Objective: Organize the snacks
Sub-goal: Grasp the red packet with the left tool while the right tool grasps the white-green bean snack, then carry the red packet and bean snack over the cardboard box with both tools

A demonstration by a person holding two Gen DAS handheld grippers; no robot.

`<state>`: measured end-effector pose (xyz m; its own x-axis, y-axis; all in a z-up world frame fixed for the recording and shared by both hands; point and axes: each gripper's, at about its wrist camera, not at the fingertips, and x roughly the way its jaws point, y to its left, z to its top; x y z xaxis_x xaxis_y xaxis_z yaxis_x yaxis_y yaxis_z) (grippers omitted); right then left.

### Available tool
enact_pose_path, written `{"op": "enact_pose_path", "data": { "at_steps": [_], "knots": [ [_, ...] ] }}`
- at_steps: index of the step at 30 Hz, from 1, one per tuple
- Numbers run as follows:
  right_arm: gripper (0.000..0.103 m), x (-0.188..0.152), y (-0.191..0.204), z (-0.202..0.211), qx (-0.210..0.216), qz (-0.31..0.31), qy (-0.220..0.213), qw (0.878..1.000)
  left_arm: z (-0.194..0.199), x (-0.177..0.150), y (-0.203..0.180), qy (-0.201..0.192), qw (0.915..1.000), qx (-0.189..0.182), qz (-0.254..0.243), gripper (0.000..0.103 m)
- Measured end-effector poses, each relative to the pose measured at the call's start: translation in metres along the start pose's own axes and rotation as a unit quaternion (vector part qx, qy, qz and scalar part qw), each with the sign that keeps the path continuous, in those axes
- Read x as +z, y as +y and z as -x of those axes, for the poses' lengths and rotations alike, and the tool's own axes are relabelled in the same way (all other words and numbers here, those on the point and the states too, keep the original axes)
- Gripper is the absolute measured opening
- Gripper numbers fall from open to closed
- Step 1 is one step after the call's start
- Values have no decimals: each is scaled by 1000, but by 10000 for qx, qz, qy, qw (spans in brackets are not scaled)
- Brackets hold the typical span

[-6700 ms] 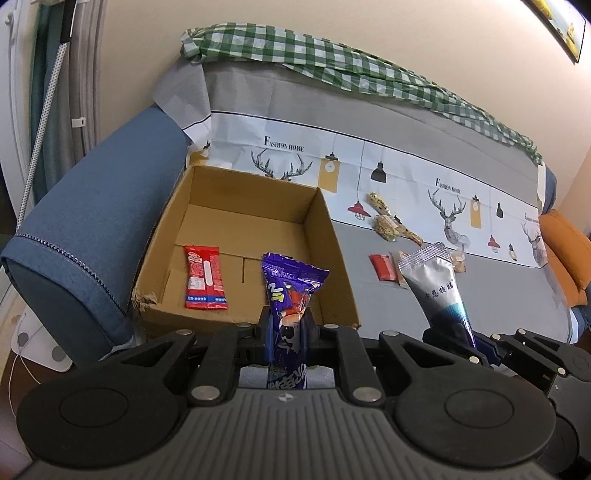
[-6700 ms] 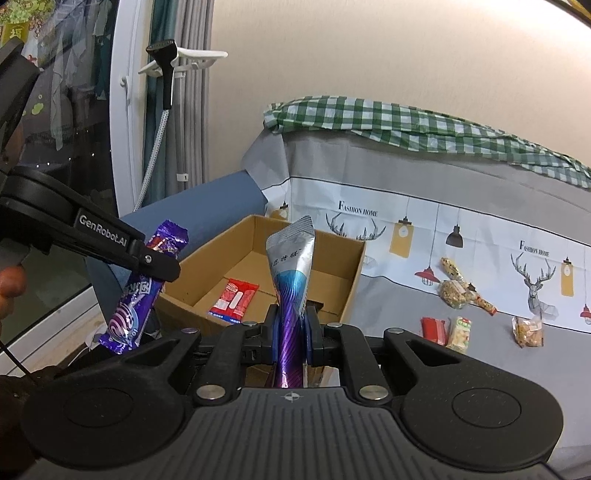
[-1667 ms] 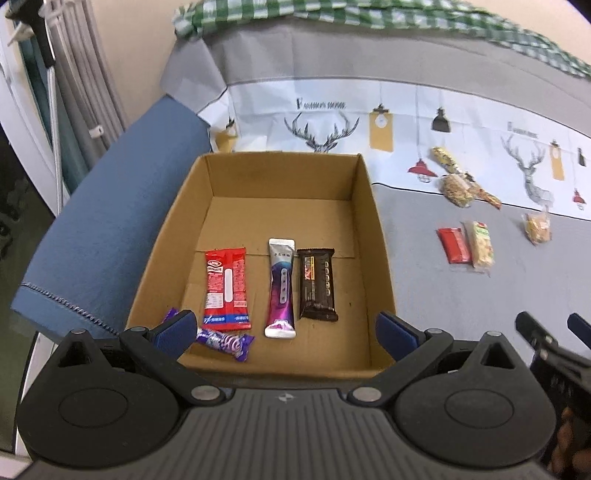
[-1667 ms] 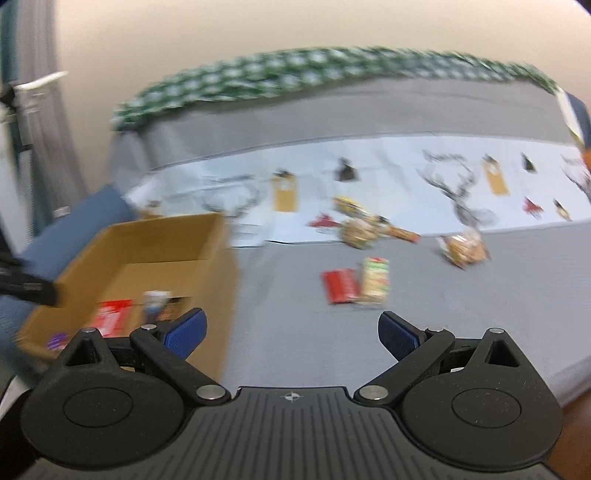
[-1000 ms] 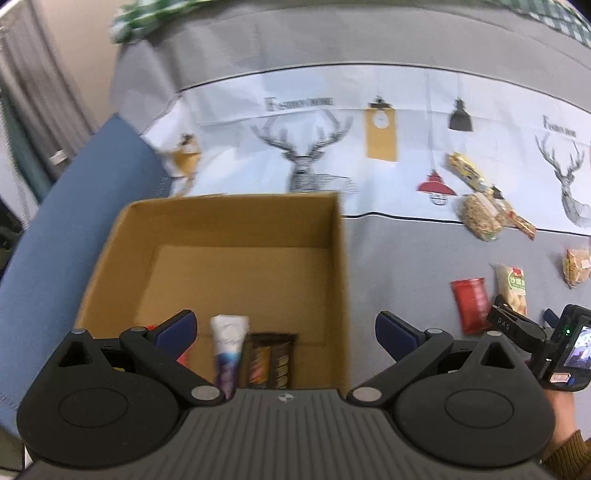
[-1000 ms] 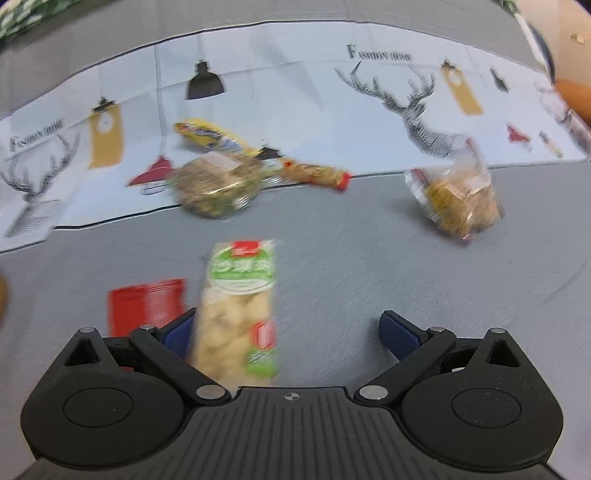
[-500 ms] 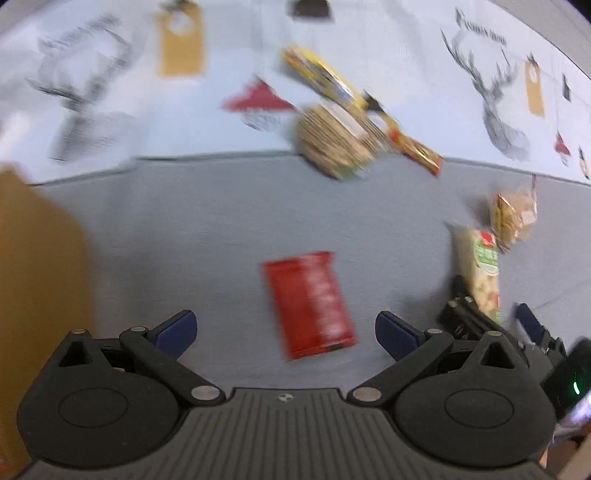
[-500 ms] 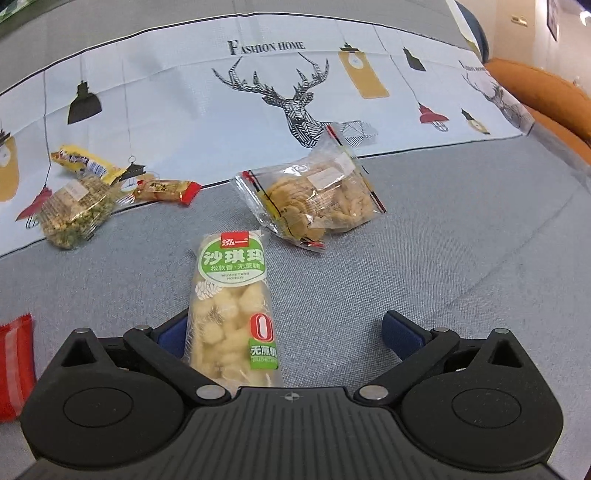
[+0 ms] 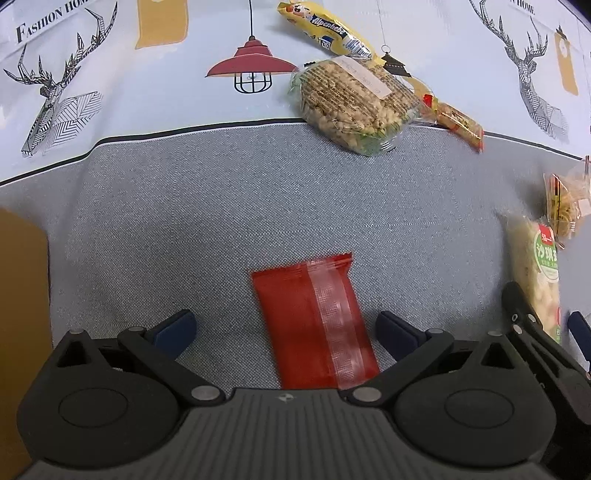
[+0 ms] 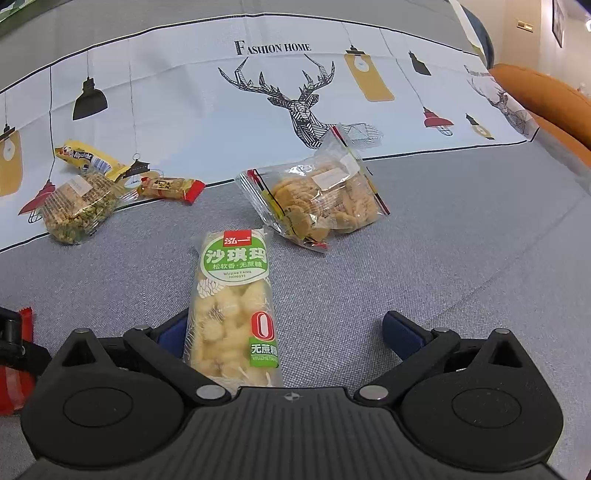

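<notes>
My left gripper (image 9: 286,328) is open, low over the grey sofa seat, with a red snack packet (image 9: 314,321) lying between its fingers, nearer the right one. My right gripper (image 10: 284,328) is open, with a green-labelled pack of pale puffed pieces (image 10: 232,306) lying between its fingers, close against the left one. That pack also shows at the right edge of the left wrist view (image 9: 535,273), beside the right gripper's fingers (image 9: 517,306). The red packet's end shows at the left edge of the right wrist view (image 10: 14,384).
Further back lie a clear bag of round biscuits (image 10: 317,199), a bag of nut brittle (image 9: 351,103), a yellow candy bar (image 9: 325,29) and a small red-ended bar (image 9: 458,122). A corner of the cardboard box (image 9: 18,314) is at the left. An orange cushion (image 10: 546,96) lies far right.
Both grippers have left the box, where their snacks now lie, and swung right over the loose snacks. In the last half second each lowered closer around its packet.
</notes>
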<state>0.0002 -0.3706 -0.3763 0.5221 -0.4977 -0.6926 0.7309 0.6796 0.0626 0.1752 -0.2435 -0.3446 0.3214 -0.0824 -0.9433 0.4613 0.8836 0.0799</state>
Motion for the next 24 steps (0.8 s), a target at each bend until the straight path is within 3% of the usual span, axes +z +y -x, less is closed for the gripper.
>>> {"op": "enact_pose_path", "data": {
  "at_steps": [6, 7, 8, 10, 12, 17, 24],
  "knots": [
    [102, -1, 1, 0, -26, 7, -36, 10000, 2, 6, -4, -2, 10000, 41, 52, 101],
    [101, -1, 1, 0, -34, 27, -50, 10000, 6, 6, -3, -81, 9999, 82, 116, 84],
    [83, -1, 1, 1, 12, 48, -47, 10000, 14, 5, -3, -246, 9995, 56, 174, 43],
    [38, 2, 8, 12, 327, 244, -253, 9988, 26, 7, -4, -296, 9994, -166, 78, 43],
    [38, 2, 14, 14, 455, 368, -252, 9980, 36, 7, -2, -418, 9987, -230, 155, 43],
    [38, 10, 5, 22, 416, 1, -476, 9980, 61, 7, 2, -572, 9973, -448, 91, 43],
    [38, 15, 3, 36, 463, -182, -713, 9962, 118, -19, 18, -852, 9959, -308, -67, 43]
  ]
}}
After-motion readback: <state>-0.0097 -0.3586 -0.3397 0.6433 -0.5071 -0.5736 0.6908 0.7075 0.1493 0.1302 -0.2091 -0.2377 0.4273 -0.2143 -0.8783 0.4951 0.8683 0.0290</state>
